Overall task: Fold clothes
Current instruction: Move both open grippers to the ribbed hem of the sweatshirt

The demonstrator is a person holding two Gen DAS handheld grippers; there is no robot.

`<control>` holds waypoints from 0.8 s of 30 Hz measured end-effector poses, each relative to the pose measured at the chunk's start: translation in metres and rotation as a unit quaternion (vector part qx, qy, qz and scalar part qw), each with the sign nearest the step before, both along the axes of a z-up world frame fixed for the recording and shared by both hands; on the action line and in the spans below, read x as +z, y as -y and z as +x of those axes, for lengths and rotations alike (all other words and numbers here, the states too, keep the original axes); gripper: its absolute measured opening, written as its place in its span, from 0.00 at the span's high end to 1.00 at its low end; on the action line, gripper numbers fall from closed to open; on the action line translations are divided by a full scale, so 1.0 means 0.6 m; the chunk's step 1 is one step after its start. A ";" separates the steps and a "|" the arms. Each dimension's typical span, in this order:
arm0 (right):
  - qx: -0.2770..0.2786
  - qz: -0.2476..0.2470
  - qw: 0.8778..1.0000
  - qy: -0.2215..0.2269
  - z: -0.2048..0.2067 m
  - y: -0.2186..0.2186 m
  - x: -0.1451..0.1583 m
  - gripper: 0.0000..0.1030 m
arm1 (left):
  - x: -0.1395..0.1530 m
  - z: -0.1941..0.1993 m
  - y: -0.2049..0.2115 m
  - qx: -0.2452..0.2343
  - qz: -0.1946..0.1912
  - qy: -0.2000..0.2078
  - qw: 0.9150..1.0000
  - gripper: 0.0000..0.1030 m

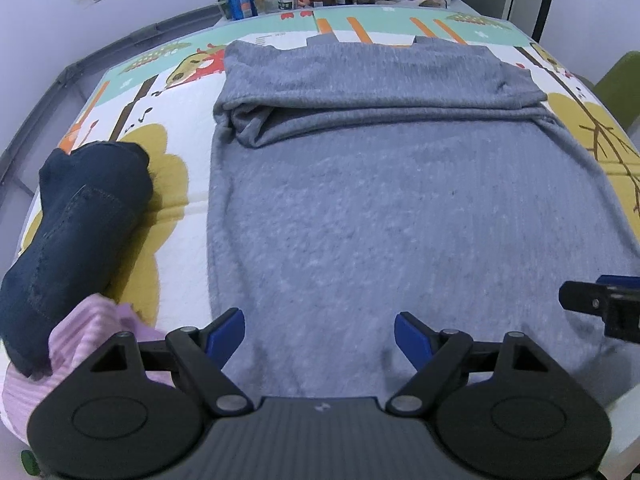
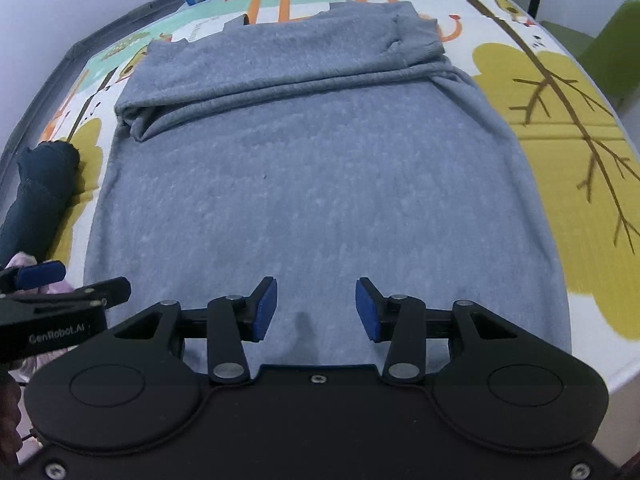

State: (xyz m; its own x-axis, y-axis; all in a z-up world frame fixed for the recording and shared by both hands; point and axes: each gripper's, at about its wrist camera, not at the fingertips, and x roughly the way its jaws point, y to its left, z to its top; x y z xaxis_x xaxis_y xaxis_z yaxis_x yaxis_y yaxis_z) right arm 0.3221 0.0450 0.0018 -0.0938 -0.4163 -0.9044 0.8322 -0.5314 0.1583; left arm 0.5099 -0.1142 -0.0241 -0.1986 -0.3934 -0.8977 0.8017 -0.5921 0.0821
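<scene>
Grey sweater [image 1: 400, 208] runs lengthwise away from both grippers, near hem just under left gripper [image 1: 319, 330] and right gripper [image 2: 316, 308], all 4 fingers spread apart, gripping nothing

Fuzzy matt knit grey sweater [image 1: 400, 208] on smooth printed mat [image 1: 176, 216]; dark denim jeans [image 1: 76, 216].

The garment [image 1: 400, 208] filling the middle of the frame is heathered grey-blue, finely ribbed. The mat [image 2: 560, 120] under it is white and mint, printed with mustard-yellow trees, brown branches and orange stripes. At left, the folded jeans [image 1: 76, 220] are dark navy with pale stitching. In the lower left corner, the cloth [image 1: 92, 320] is lilac, striped. Both grippers' pads [image 2: 266, 308] are royal blue on black frames.
</scene>
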 end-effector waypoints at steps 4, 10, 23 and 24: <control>-0.007 -0.002 1.000 -0.003 0.033 -0.029 0.008 0.56 | 0.000 0.025 -0.017 -0.007 -0.004 0.002 1.000 0.15; -0.029 0.001 1.000 -0.007 0.053 -0.070 0.011 0.54 | -0.009 0.049 -0.038 -0.009 0.005 0.002 1.000 0.15; -0.081 0.018 0.995 -0.052 -0.032 -0.178 -0.010 0.54 | -0.056 0.115 -0.050 0.052 0.021 0.009 0.998 0.15; -0.083 0.019 0.995 -0.058 -0.041 -0.187 -0.011 0.54 | -0.060 0.119 -0.051 0.056 0.022 0.009 0.998 0.15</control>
